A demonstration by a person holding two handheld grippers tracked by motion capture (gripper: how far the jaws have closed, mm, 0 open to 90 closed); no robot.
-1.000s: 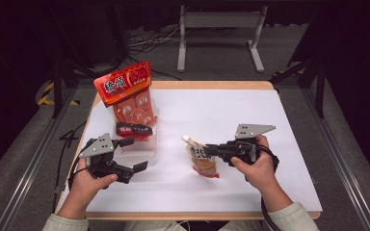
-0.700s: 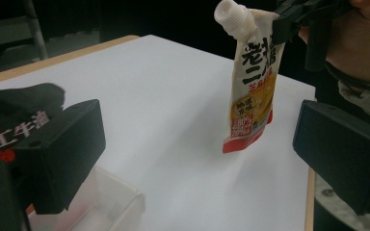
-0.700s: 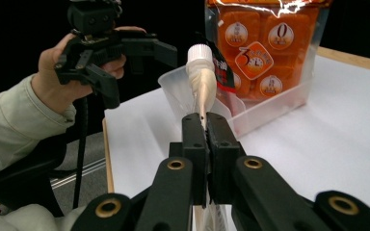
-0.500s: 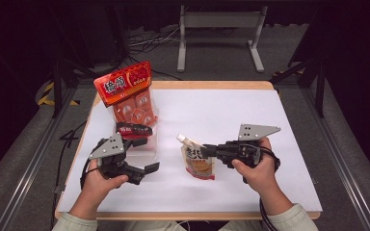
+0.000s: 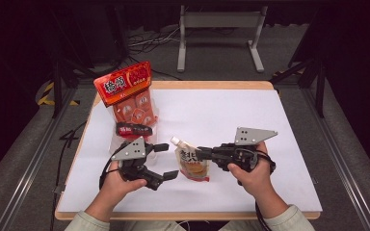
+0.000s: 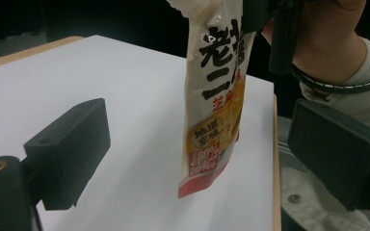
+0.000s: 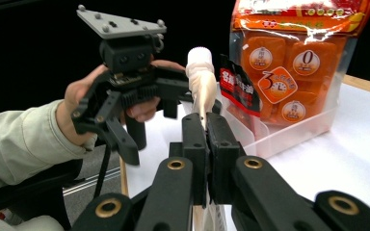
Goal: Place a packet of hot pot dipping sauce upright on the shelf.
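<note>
Right tongs (image 7: 204, 139) pinch the spouted pouch (image 6: 217, 106); left tongs (image 5: 166, 161) gape beside it.

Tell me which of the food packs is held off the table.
The white spouted pouch: the right gripper pinches it below the cap. The orange bag and small dark packet stand in the clear tray.

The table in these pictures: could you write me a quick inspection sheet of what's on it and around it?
Surface: white table top with a wooden edge.
Job's things: spouted pouch hangs upright, its bottom near the table.
Clutter: clear tray holding an orange snack bag and a small dark packet.
Grippers: right gripper shut on the pouch below its white cap; left gripper open beside the pouch, not touching.
Cables: black cable loops at the left gripper; more lie on the floor behind.
Surroundings: dark room, metal stand beyond the table.
</note>
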